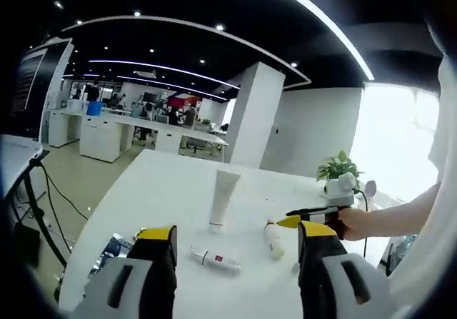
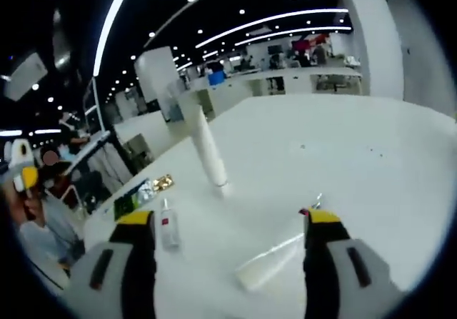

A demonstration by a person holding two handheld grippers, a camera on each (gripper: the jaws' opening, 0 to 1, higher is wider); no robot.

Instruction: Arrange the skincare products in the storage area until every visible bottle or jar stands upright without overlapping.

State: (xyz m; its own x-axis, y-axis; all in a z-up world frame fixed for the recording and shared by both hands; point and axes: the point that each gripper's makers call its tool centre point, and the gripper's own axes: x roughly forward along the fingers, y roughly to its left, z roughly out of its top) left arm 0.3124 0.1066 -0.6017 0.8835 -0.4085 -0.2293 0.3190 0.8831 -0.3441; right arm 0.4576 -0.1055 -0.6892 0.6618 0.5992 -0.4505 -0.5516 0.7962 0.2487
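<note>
A tall white tube point(image 1: 223, 199) stands upright on its cap in the middle of the white table point(image 1: 171, 183). A small clear bottle with a red label point(image 1: 214, 260) lies flat in front of it. A cream bottle point(image 1: 273, 239) lies flat to its right. My left gripper point(image 1: 237, 235) is open, held back from all three with nothing between its jaws. My right gripper point(image 1: 291, 221), held by a hand, hovers just over the cream bottle. In the right gripper view my right gripper point(image 2: 228, 223) is open, and the cream bottle point(image 2: 268, 262) lies between its jaws, untouched. The tube point(image 2: 207, 148) and the red-label bottle point(image 2: 168, 232) lie beyond.
Foil packets point(image 1: 114, 246) point(image 2: 143, 190) lie near the table's edge. A potted plant point(image 1: 339, 175) stands at the far right of the table, with a cable beside it. A person's forearm point(image 1: 400, 215) reaches in from the right. Office desks stand beyond.
</note>
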